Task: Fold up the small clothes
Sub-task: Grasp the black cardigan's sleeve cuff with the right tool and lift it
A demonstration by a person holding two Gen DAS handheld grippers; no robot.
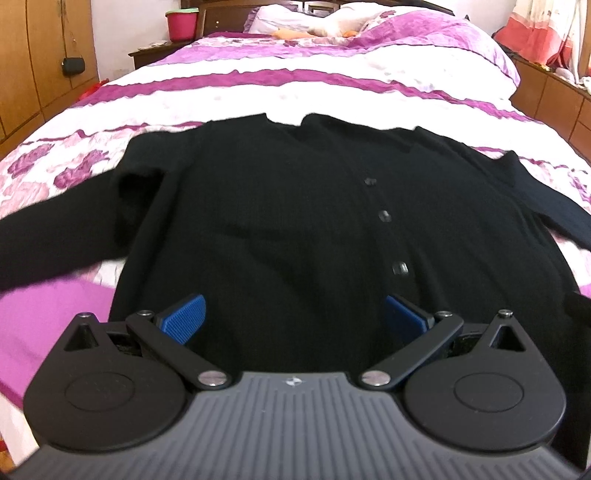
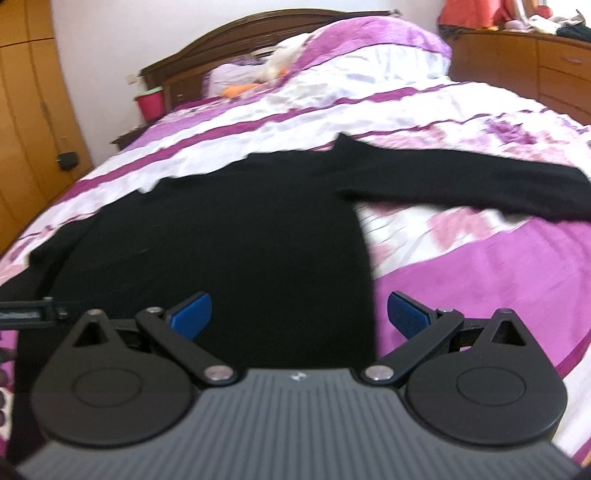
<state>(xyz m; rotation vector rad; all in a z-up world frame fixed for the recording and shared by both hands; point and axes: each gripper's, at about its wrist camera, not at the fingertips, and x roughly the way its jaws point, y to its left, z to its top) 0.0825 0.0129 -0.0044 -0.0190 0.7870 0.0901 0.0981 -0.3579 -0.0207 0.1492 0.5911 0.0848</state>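
Left gripper [image 1: 295, 317] gapes over flat, ribbed black cardigan [image 1: 295, 206].

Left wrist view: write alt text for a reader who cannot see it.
A black buttoned cardigan lies spread flat, sleeves out, on a bed with a pink-and-white floral cover. The left gripper hangs over its hem, jaws open. A pink bucket stands beyond.

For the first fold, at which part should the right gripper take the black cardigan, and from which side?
Probably the right sleeve. It lies flat, stretched straight out from the cardigan onto the bedspread, with bare cover around it. The open right gripper could come from the outer right side, pinch the sleeve edge near the cuff and carry it inward over the body.
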